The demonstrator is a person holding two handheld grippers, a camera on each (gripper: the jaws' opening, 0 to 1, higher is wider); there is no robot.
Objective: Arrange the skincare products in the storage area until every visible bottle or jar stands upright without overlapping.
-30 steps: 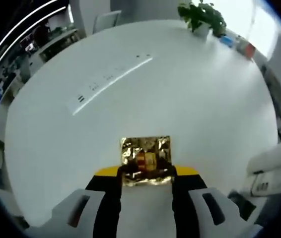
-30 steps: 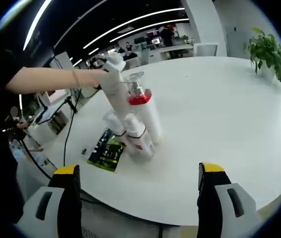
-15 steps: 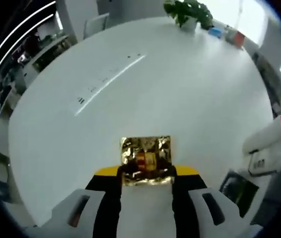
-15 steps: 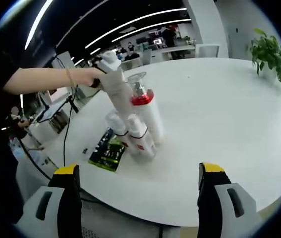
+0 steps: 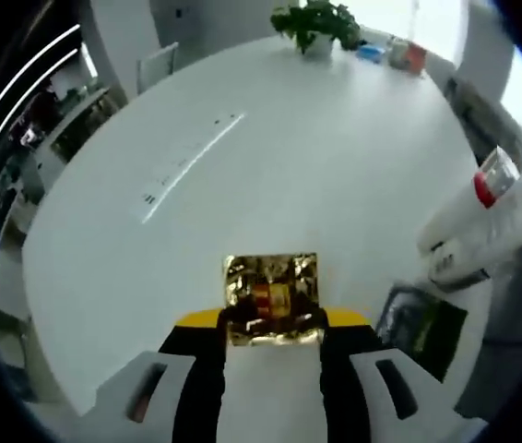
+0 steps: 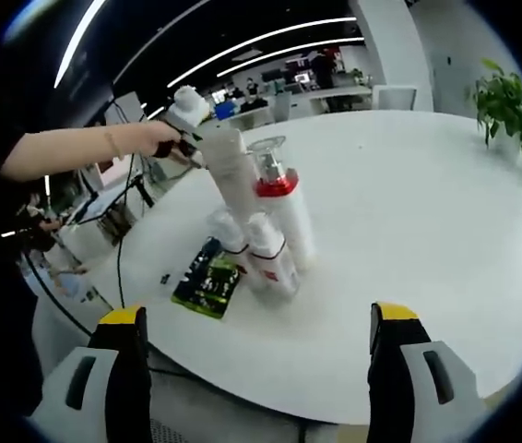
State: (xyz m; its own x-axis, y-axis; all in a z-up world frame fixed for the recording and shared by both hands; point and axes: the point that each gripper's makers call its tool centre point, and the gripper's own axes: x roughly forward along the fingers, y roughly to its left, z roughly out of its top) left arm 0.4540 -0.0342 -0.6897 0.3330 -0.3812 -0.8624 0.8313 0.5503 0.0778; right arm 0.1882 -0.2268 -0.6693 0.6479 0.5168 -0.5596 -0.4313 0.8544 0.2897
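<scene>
Left tool clamped on a gold packet, right tool wide open over the worktop

Left gripper view: the left tool (image 5: 273, 323) grips a gold foil packet (image 5: 272, 297) above the white worktop (image 5: 270, 157); white bottles (image 5: 482, 226) lie tilted at the right edge beside a dark pouch (image 5: 422, 318). Right gripper view: the right tool (image 6: 254, 346) holds nothing, jaws spread; a red-collared bottle (image 6: 282, 214) stands among smaller bottles (image 6: 270, 254), with the pouch (image 6: 206, 281) just beside them

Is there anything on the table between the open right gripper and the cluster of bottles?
Nothing visible. Bare white table runs from the right gripper up to the bottles. The dark packet lies flat to their left, off the straight path.
</scene>
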